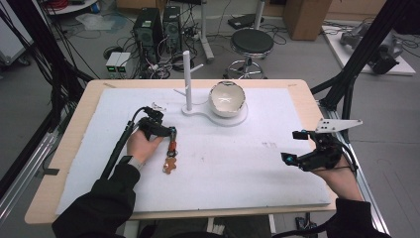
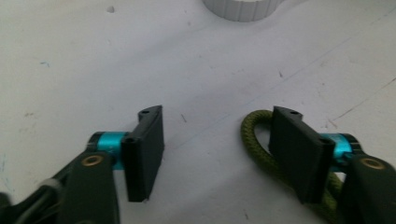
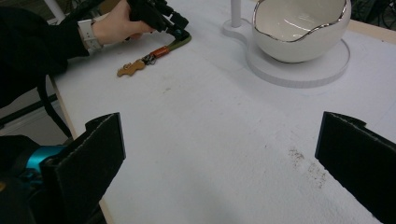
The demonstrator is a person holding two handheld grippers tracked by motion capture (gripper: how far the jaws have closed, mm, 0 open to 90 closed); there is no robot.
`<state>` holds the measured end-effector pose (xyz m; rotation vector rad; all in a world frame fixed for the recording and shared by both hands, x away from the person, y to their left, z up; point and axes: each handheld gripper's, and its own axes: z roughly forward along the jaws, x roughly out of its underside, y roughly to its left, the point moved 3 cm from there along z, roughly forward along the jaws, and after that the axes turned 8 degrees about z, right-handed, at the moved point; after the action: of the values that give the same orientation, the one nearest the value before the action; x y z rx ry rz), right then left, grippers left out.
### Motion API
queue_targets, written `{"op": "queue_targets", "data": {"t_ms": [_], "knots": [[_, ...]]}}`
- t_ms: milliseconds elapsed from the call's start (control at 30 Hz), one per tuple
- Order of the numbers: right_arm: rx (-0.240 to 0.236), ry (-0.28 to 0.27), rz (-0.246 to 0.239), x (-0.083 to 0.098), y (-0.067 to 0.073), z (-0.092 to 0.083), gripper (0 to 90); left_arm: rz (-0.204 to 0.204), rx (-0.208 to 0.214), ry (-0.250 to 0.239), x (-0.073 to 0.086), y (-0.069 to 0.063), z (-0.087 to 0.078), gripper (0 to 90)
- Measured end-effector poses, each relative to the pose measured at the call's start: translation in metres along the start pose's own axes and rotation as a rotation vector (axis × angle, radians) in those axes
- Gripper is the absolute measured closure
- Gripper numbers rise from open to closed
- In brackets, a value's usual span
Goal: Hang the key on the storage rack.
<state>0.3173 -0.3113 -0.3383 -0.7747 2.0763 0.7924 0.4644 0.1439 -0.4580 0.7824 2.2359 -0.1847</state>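
High view shows a keychain [image 1: 171, 157] lying on the white mat [image 1: 237, 168], toward the bench's left edge and somewhat nearer the front than the back. It has an olive cord loop [image 2: 254, 140] at its far end, an orange collar in the middle and a small tan figure at the near end, so its long axis runs roughly front to back.

The left gripper [image 1: 166, 133] sits right at the loop end. In the left gripper view its jaws stand well apart with nothing between them; the cord curls around the outside of one jaw, touching or just beside it, and bare mat fills the gap. So the cord lies off to that side of the gap and is not yet caught. I judge that a grasp would need the jaws shifted sideways until the cord falls between them.

The right gripper [image 1: 309, 157] is well apart, near the bench's right edge, its jaws wide open over bare mat and holding nothing; the left hand [image 1: 141, 145] is far nearer.

Beyond the keychain, toward the back edge at the middle, a white bowl [image 1: 227, 98] rests on a white stand [image 1: 195, 110] with an upright post [image 1: 186, 79]. Nothing lies between the left gripper and the cord.
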Motion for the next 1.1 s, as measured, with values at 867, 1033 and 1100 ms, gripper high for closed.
{"op": "queue_targets", "data": {"t_ms": [867, 1033, 1100], "knots": [[-0.008, 0.020, -0.016, -0.003, 0.000, 0.009, 0.8, 0.043, 0.053, -0.084, -0.016, -0.008, -0.027, 84.2], [-0.005, 0.023, -0.016, -0.002, -0.001, 0.010, 0.9, 0.012, 0.096, -0.135, -0.024, -0.004, -0.045, 84.2], [-0.007, 0.021, -0.012, -0.003, -0.001, 0.010, 0.9, 0.026, 0.101, -0.160, -0.031, -0.005, -0.055, 84.2]]}}
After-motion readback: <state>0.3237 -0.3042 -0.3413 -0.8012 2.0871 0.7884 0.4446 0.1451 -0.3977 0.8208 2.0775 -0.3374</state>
